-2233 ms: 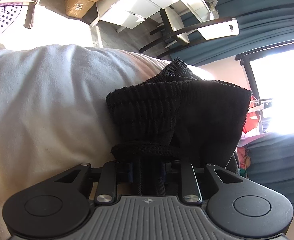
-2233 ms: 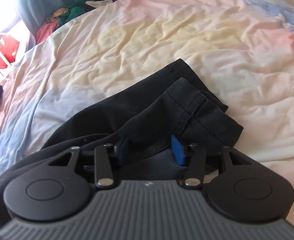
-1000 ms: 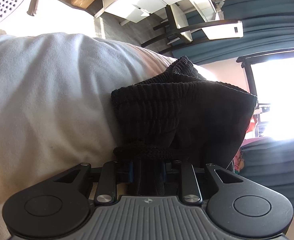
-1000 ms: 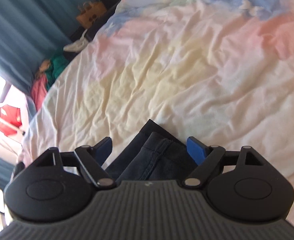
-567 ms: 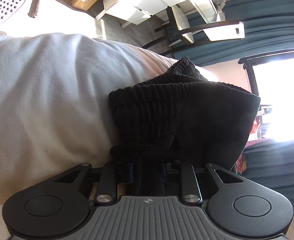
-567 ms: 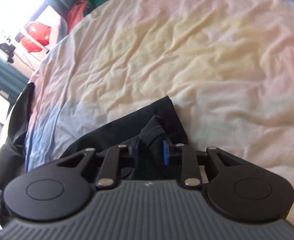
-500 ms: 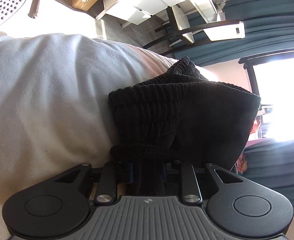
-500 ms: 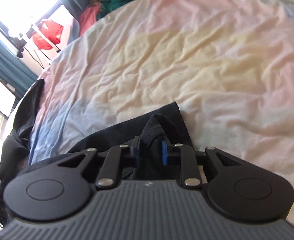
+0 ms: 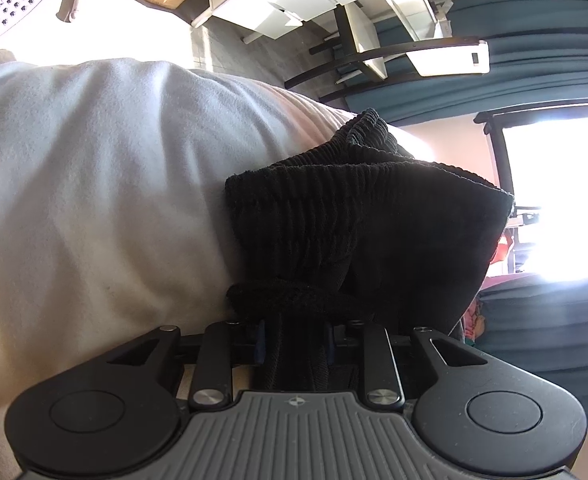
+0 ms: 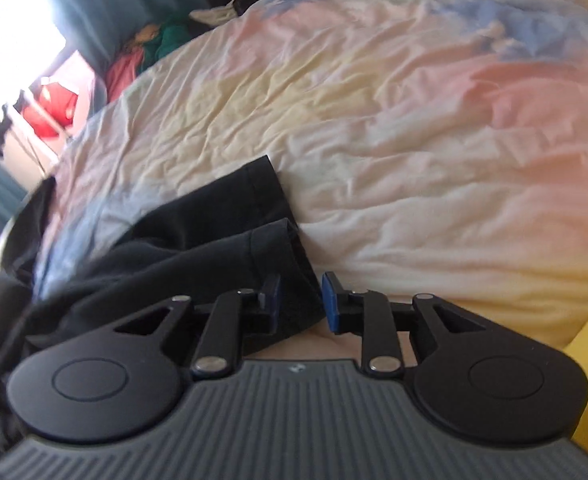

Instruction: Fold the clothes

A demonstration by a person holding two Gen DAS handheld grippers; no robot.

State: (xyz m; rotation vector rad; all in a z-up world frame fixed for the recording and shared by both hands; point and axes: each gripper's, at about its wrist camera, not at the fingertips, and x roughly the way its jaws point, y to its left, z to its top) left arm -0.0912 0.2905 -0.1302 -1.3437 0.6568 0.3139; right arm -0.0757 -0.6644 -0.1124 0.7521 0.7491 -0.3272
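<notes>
Right gripper [image 10: 301, 300] has opened, seemingly releasing trousers [image 10: 222, 248]; left gripper [image 9: 293, 340] grips waistband [image 9: 318, 216].

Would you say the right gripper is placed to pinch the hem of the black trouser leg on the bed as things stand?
Probably yes. The right gripper is open, and the hem of the black trouser leg already lies between its fingers on the sheet, with nothing over it. Closing should catch it.

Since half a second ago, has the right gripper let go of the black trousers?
Yes. The right gripper was clamped on the black trousers; now its jaws stand apart, the hem lying loose between them on the bedsheet.
</notes>
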